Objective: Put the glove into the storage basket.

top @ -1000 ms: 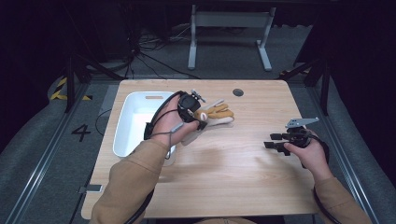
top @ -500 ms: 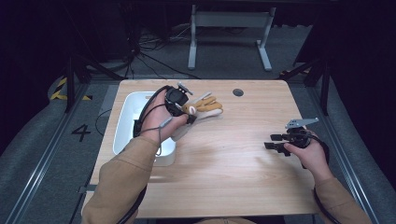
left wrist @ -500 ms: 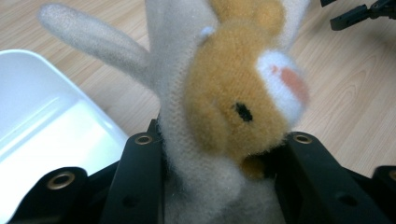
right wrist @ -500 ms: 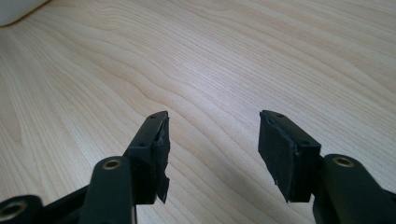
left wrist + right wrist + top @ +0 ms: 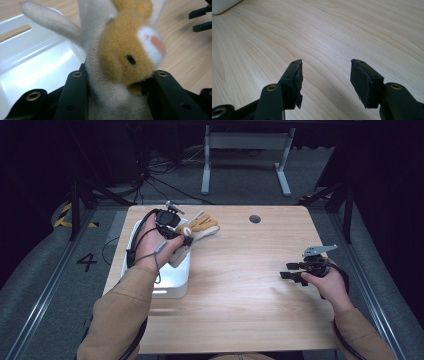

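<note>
A plush toy [image 5: 120, 57], tan and pale grey with a black eye and a pink patch on white, sits clamped between the two black jaws of the left gripper [image 5: 176, 231]. The jaws press against its sides, closed as far as the soft body allows. In the high view the toy [image 5: 200, 226] sticks out past the gripper over the far right edge of a white tray [image 5: 167, 282], its tan end reaching over bare wood. In the left gripper view the tray's rim [image 5: 30, 37] lies just to the left of the toy, with a slot handle cut in its wall.

The tray rests along the left side of a light wooden table [image 5: 240, 290], close to the left edge. From the tray's right wall across to the right gripper the tabletop is open wood, with a small dark round hole [image 5: 255, 219] near the far edge.

The right gripper [image 5: 296, 271] is held low by the right hand [image 5: 327, 282] near the table's right edge, well apart from the toy. Its jaws stand wide apart with nothing between them, bare wood grain showing in the gap [image 5: 325, 82].
</note>
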### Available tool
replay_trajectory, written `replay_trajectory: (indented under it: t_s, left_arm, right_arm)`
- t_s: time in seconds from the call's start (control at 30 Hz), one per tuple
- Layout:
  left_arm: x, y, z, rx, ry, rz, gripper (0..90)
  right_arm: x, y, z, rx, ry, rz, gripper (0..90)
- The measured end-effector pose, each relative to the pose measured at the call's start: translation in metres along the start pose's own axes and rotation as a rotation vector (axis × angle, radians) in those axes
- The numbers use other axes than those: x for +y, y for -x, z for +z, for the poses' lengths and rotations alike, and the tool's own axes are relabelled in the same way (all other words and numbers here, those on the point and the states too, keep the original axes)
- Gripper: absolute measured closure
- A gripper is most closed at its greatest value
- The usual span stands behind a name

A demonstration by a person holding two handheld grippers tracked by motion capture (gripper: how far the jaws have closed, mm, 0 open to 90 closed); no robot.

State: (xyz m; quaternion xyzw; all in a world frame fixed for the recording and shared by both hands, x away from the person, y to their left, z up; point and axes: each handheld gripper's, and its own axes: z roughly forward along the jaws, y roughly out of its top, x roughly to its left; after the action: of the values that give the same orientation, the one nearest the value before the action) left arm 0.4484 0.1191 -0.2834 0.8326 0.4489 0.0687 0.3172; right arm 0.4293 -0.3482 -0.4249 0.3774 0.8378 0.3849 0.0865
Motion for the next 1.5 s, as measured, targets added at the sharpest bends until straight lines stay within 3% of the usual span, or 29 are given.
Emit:
replay_trajectory:
  t_s: [0.17,0.33,0.37,0.5,0.57,0.87,1.1,1.33,1.5]
  left_arm:
    - [-0.006,-0.009,-0.004,0.04,0.012,-0.05,64.1]
    - [-0.011,-0.016,-0.005,0.055,0.022,-0.103,64.1]
    - [-0.013,-0.02,-0.006,0.059,0.028,-0.13,64.1]
    - [-0.015,-0.025,-0.006,0.074,0.037,-0.157,64.1]
    - [-0.017,-0.027,-0.006,0.112,0.027,-0.165,64.1]
    - [-0.022,-0.034,-0.001,0.106,0.021,-0.247,63.9]
    - [-0.027,-0.043,0.006,0.144,0.011,-0.292,63.9]
    - [-0.038,-0.053,0.019,0.168,-0.004,-0.33,63.9]
    - [-0.047,-0.059,0.031,0.156,-0.016,-0.374,63.7]
  right_arm:
    - [0.003,-0.001,0.004,0.01,-0.003,-0.009,44.1]
    - [0.004,-0.002,0.007,0.015,-0.005,-0.011,44.1]
    - [0.004,-0.002,0.007,0.016,-0.005,-0.011,44.1]
    - [0.004,-0.002,0.007,0.015,-0.007,-0.013,44.0]
    - [0.004,-0.002,0.007,0.009,-0.009,-0.016,44.0]
    - [0.003,-0.002,0.006,0.013,-0.01,-0.014,43.7]
    - [0.003,-0.002,0.006,0.015,-0.013,-0.014,43.3]
    - [0.003,-0.002,0.006,0.015,-0.005,-0.012,43.3]
    - [0.003,-0.003,0.006,0.016,-0.006,-0.015,43.4]
